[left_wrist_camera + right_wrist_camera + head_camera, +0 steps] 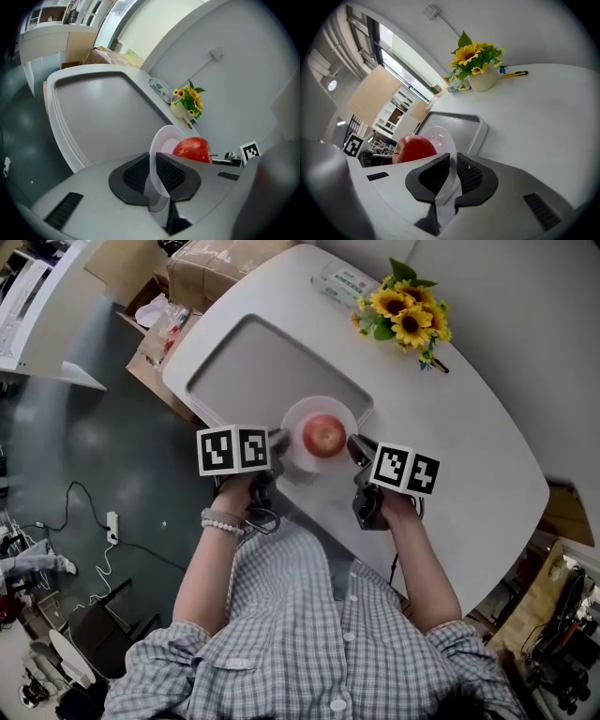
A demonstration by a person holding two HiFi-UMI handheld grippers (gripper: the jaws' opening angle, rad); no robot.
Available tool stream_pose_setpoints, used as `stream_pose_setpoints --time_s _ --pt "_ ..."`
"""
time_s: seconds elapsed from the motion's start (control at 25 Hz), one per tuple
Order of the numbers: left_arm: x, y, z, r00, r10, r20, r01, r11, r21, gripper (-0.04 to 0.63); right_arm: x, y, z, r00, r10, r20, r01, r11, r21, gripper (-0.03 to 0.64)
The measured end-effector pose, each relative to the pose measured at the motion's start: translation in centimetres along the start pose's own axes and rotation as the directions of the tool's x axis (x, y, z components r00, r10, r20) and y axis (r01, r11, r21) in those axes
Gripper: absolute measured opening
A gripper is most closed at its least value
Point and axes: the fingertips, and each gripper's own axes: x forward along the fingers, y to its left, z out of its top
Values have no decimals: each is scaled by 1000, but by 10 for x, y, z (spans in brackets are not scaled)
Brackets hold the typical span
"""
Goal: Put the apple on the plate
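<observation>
The tray bed lies bare to the left and far side of the plate, bounded only by its raised rim. The plate, carrying the apple and clamped at opposite edges by the left gripper and right gripper, fills the tray's near right corner. The table is open on the right. Sunflowers and a packet crowd the far edge.

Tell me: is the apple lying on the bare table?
No, the apple sits on the plate, whose rim the left gripper and right gripper clamp.
</observation>
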Motion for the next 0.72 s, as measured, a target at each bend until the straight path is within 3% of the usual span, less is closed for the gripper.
stream_pose_setpoints --time_s 0.36,0.72 --pt "1 51 14 998 55 -15 -55 998 -22 48 51 24 2 995 -16 -94 3 991 -137 57" --pt "10 70 16 992 99 -77 -98 995 28 48 73 30 4 985 -73 -158 31 967 -252 58"
